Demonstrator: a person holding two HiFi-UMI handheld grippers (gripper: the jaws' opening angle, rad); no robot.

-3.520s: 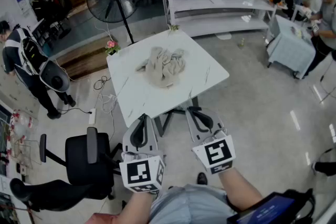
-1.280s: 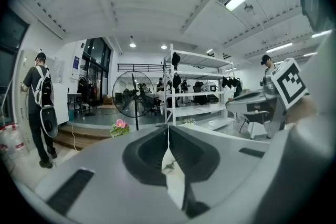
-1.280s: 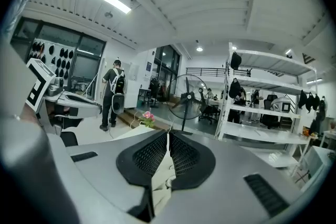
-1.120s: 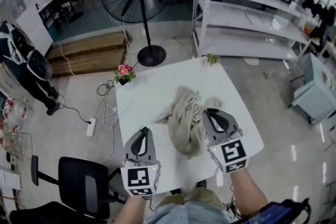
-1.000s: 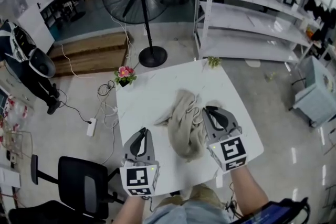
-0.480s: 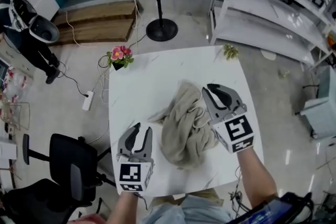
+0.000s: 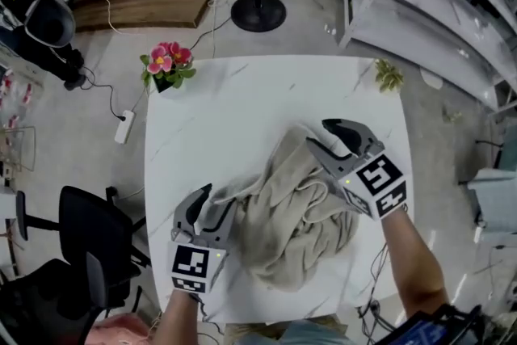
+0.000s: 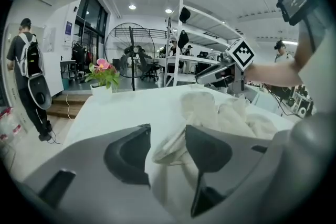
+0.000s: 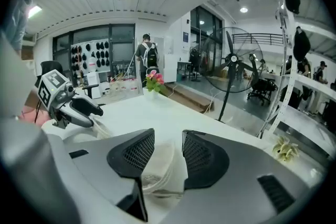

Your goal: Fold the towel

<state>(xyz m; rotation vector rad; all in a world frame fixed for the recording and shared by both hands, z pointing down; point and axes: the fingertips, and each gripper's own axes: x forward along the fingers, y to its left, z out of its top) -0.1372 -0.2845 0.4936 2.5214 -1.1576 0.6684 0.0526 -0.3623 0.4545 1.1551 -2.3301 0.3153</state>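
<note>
Beyond the bench's far-right corner, on the floor: shelving rack (image 7: pixel 436 8), white, only partly in frame.

Bench (image 7: pixel 242 97): one, square, with a white marble-veined top and rounded corners.

Office chair (image 7: pixel 89 226): black, on the floor off the bench's left edge, beside the near-left corner.

Fan stand (image 7: pixel 258 10): dark pole on a round base, on the floor past the far edge.

Towel (image 7: pixel 295 234): one, beige, unfolded. It lies crumpled in a loose heap on the bench, from the middle of the top almost to the near edge, and sits closer to the right edge than the left.

Left claw (image 7: pixel 216 199): grey, with a marker cube at the rear. It is at the towel's left side, towards the near-left corner, tilted downward. The jaws stand apart and have just been opening. A loose fold of the towel's edge lies between them, and the pads do not press on it.

Right claw (image 7: pixel 317 132): grey, with a marker cube at the rear. It is at the towel's far-right side, near the right edge, tilted downward. The jaws stand apart and have just been opening. A bunched hem of towel sits in the gap between the meshed pads without being squeezed.

Potted flowers (image 7: pixel 166 65): pink blooms with green leaves, on the far-left corner.

Green sprig (image 7: pixel 390 75): small, on the far-right corner.
</note>
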